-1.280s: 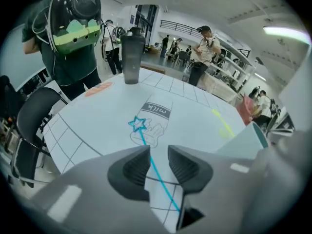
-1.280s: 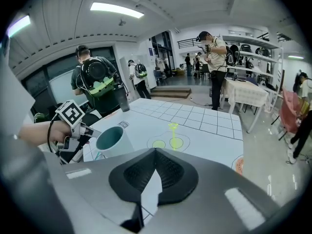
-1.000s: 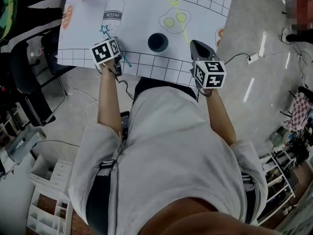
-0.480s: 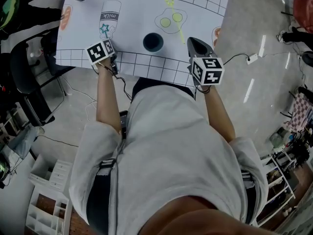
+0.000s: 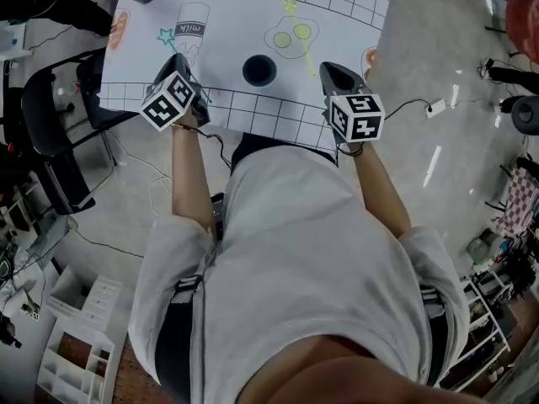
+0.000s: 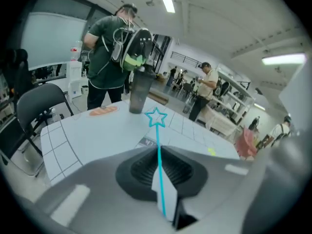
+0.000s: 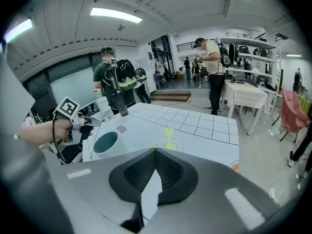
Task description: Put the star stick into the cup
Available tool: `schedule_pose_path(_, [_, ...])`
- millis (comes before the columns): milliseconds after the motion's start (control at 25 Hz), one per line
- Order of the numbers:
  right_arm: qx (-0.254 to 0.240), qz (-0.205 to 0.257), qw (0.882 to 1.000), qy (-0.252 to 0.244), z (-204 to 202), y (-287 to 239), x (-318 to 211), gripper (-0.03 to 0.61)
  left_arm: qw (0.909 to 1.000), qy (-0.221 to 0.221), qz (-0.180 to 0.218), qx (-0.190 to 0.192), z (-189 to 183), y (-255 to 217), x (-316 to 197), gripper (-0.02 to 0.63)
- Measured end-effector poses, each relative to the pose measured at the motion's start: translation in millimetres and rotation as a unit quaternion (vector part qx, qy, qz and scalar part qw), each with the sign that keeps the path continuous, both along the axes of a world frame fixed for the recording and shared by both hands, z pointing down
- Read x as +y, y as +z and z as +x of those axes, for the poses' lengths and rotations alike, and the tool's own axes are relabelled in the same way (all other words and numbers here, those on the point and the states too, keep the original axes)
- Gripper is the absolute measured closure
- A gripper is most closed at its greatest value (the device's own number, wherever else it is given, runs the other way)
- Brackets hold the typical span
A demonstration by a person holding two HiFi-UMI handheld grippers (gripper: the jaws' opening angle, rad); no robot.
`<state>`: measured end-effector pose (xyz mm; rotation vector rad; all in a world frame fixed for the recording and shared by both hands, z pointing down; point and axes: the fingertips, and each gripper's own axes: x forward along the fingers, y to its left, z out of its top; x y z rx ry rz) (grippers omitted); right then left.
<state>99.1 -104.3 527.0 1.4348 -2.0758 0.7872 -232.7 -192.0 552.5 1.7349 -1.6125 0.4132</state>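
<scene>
L gripper (image 5: 179, 64) jaws, just closed, clamp the blue star stick (image 6: 158, 150) by its shaft. Star end sticks out over the desk (image 5: 227, 23), well left of the dark cup (image 5: 259, 71). R gripper (image 5: 331, 72) hovers at desk's near edge, jaws together, nothing btw them.

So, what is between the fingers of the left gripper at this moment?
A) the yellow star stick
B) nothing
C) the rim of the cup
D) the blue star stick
D: in the left gripper view, the fingers of the left gripper, which have just been closing, press on the thin shaft of the blue star stick, and its star end sticks out ahead of them.
</scene>
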Motion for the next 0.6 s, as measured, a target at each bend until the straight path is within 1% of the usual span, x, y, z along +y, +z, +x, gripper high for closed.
schedule_pose_path(80, [-0.001, 0.007, 1.0, -0.006, -1.2, -4.5, -1.5, 0.58, 0.9992, -0.008, 0.039, 0.009, 3.4, -25.0, -4.9, 0.595])
schedule_pose_path(240, [-0.001, 0.018, 1.0, -0.017, -3.2, -12.7, -1.3, 0.58, 0.9951, -0.013, 0.092, 0.036, 14.7, -67.9, -5.1, 0.595])
schedule_pose_path(400, [-0.003, 0.026, 0.999, -0.027, -5.3, -17.5, 0.6, 0.581, 0.9874, -0.017, 0.139, 0.074, 26.8, -107.5, -2.4, 0.595])
schedule_pose_path(520, [-0.007, 0.028, 0.999, -0.03, -6.8, -19.8, 5.9, 0.58, 0.9817, -0.016, 0.168, 0.089, 35.0, -133.6, 3.8, 0.595])
schedule_pose_path(600, [-0.009, 0.029, 0.999, -0.033, -7.3, -20.7, 9.2, 0.58, 0.9763, -0.018, 0.19, 0.103, 40.7, -150.9, 7.2, 0.595])
